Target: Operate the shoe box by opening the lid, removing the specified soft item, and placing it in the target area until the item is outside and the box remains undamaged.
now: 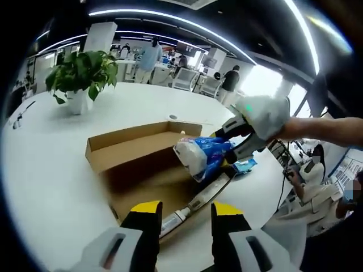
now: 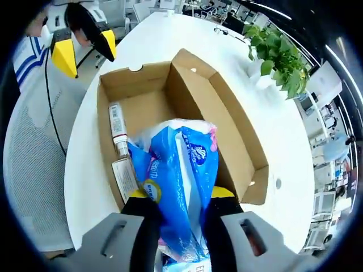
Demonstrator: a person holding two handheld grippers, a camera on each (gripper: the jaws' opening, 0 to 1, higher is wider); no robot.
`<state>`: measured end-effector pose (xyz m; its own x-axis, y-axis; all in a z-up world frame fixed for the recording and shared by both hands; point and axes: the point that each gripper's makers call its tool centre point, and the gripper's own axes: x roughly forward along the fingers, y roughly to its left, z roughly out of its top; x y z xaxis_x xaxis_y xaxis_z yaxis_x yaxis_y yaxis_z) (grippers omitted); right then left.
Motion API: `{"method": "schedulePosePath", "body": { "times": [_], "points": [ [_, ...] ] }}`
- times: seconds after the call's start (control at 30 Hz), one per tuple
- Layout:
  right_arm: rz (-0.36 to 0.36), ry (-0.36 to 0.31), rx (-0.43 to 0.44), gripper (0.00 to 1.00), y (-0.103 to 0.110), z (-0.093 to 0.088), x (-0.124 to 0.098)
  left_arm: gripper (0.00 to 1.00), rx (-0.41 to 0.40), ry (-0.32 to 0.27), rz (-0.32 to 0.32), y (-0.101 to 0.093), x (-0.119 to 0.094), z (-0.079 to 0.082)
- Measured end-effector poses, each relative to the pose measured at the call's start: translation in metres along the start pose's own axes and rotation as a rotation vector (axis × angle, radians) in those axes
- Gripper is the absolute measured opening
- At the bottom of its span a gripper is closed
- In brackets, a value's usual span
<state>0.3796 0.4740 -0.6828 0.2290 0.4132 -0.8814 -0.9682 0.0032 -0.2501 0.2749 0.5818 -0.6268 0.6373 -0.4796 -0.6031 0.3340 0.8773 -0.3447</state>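
A broad white surface with a rounded edge carried a leafy green plant in a white pot. A small round port was set into its top, and thin dark items lay near its far edge. Long curved light strips ran across a dark ceiling. Beyond stood a white pillar, desks and white office chairs, with several people standing among them. Bright daylight came through windows on one side. A seated person was beside the surface.
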Motion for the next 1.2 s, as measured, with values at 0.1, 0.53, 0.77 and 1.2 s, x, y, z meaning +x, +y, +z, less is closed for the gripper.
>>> {"method": "schedulePosePath", "body": {
  "times": [0.1,0.53,0.77,1.2],
  "points": [
    [-0.018,0.007,0.004,0.26,-0.004,-0.008,-0.010,0.35,0.012,0.001,-0.010,-0.006,0.001,0.002],
    [-0.100,0.001,0.070,0.26,-0.023,-0.032,-0.049,0.35,0.058,0.022,-0.055,-0.033,0.012,0.006],
    [-0.136,0.005,0.093,0.26,-0.030,-0.050,-0.069,0.35,0.094,0.027,-0.075,-0.049,0.018,0.014],
    [-0.175,0.053,0.184,0.26,-0.020,-0.124,-0.091,0.35,0.120,0.057,-0.088,-0.069,0.026,0.011]
  ]
}}
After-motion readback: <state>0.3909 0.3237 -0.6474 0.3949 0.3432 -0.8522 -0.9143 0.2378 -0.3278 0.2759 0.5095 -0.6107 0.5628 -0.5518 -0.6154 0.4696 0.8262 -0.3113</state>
